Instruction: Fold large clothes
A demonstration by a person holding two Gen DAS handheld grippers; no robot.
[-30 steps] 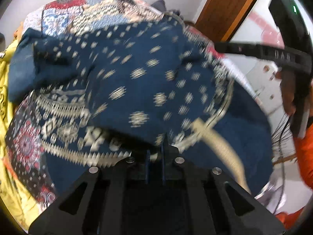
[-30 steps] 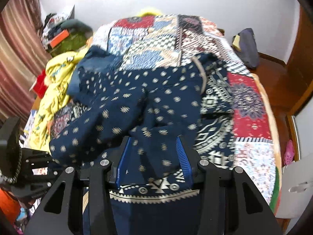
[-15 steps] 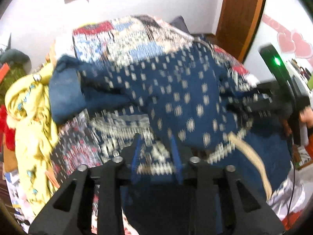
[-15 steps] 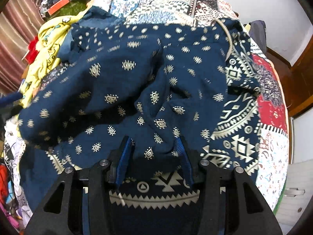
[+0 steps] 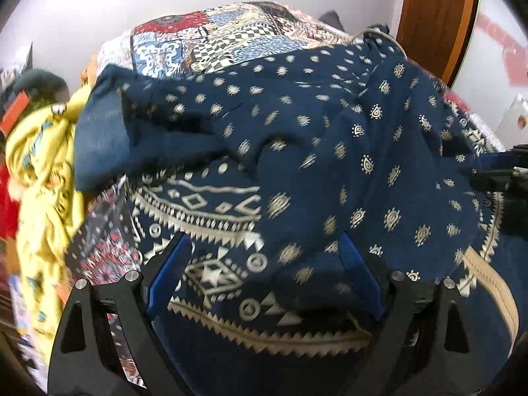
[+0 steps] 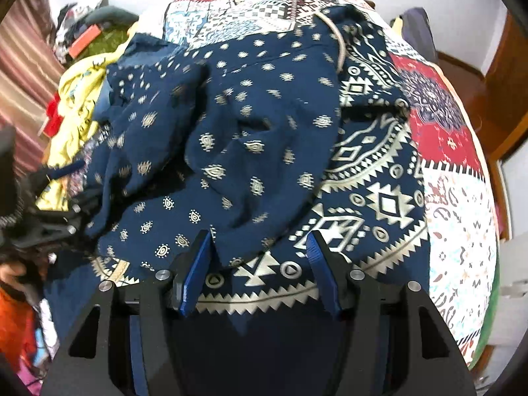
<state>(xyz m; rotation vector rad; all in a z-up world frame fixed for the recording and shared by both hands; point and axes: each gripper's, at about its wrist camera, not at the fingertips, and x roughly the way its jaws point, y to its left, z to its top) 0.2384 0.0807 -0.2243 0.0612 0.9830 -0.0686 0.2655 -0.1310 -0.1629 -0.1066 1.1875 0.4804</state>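
A large navy garment (image 5: pixel 330 138) with small cream motifs and a wide cream geometric border lies rumpled and partly folded over itself on a patchwork bedspread (image 5: pixel 231 33). It also shows in the right wrist view (image 6: pixel 250 138). My left gripper (image 5: pixel 264 264) is open, its blue fingers spread over the garment's near edge, holding nothing. My right gripper (image 6: pixel 257 257) is open above the border band, also empty. The right gripper's dark body shows at the right edge of the left wrist view (image 5: pixel 501 171).
A yellow garment (image 5: pixel 43 178) and other clothes are heaped at the bed's left side. The bedspread (image 6: pixel 455 198) lies bare to the right. A wooden door (image 5: pixel 435 16) stands at the far right. A dark cushion (image 6: pixel 415 29) sits by the wall.
My left gripper, shut on the garment a second ago, has opened wide and let the cloth drop. The right gripper stayed open. The folded layer has settled onto the bed.
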